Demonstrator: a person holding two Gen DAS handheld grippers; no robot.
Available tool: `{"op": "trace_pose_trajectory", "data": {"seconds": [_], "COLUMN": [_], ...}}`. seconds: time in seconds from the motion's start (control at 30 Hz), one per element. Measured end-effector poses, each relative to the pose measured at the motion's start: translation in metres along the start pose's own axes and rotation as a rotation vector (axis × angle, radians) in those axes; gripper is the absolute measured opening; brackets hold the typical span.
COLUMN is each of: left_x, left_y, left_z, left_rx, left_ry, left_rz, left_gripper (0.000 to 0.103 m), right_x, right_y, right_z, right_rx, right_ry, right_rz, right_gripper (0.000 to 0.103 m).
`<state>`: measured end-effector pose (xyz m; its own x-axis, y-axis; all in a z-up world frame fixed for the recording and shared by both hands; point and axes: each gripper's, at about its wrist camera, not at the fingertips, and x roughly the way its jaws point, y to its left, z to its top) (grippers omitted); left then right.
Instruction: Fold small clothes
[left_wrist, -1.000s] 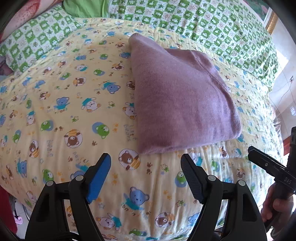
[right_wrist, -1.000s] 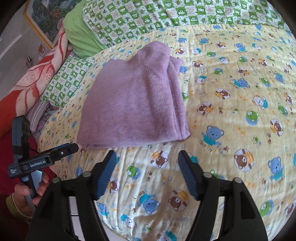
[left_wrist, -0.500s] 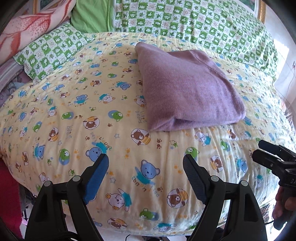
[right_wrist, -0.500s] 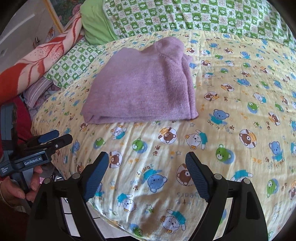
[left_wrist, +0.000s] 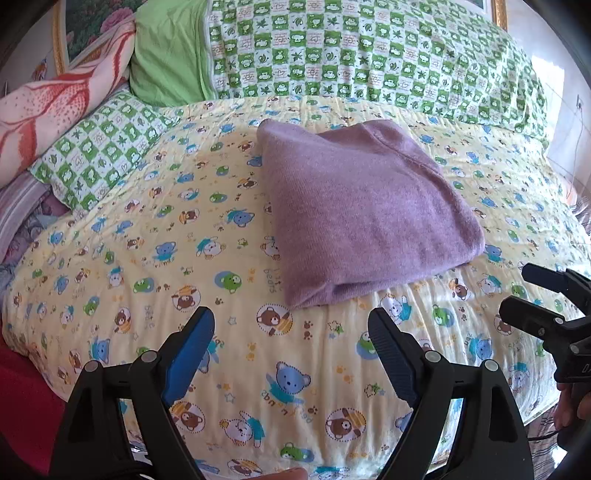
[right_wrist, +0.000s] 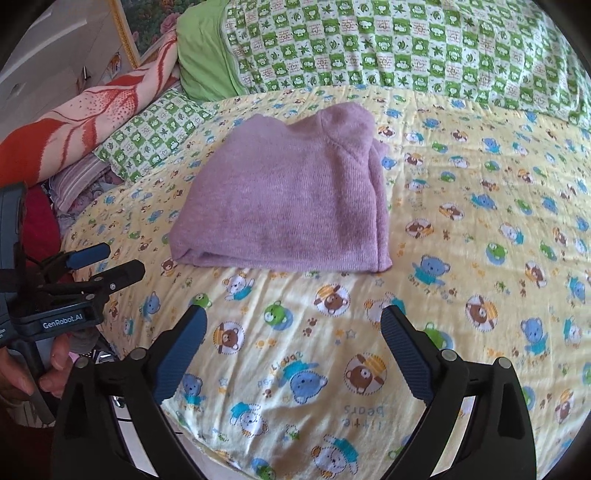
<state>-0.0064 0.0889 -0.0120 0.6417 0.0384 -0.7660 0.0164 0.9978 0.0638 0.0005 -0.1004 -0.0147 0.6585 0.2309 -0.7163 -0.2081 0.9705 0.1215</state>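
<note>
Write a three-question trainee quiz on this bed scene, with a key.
1. True or false: the left tool is clamped on the folded purple sweater.
2. Multiple choice: the sweater lies on A) the green checked pillow, B) the yellow bear-print quilt, C) the red-patterned blanket.
3. Fill in: both tools, the right tool included, hold their jaws ____.

Key:
1. False; it hovers short of the sweater, touching nothing.
2. B.
3. Open, with nothing between them.
</note>
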Motion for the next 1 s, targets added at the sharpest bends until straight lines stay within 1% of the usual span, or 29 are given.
{"op": "trace_pose_trajectory", "data": {"seconds": [0.13,0.2,0.4,0.6,1.0], "left_x": [0.003,0.004,0.009,0.014,0.017], "left_y": [-0.005,-0.006,-0.008,-0.008,-0.012], "left_z": [0.006,0.008,0.012,0.012,0.013], "left_rx": [0.009,0.001,-0.020,-0.050,-0.057], "left_ry": [-0.006,-0.008,-0.010,0.002,0.011], "left_rz": [0.010,0.011,0.018,0.023,0.024], "left_gripper": [0.086,0.086,0.086,0.086,0.088], "right_x": [0.003,0.007,0.017,0.025,0.033], "right_y": [-0.001,-0.002,0.003,0.005,0.006], "right_z": [0.008,0.013,0.022,0.024,0.028], "right_rx": [-0.002,-0.001,-0.047,-0.059,-0.047], "right_ry": [-0.013,-0.009,-0.001,0.005,0.004], "right_rz": [-0.008,0.003,-0.014,-0.018,-0.018], "right_gripper": [0.096,0.097,0.097,0.097,0.097]}}
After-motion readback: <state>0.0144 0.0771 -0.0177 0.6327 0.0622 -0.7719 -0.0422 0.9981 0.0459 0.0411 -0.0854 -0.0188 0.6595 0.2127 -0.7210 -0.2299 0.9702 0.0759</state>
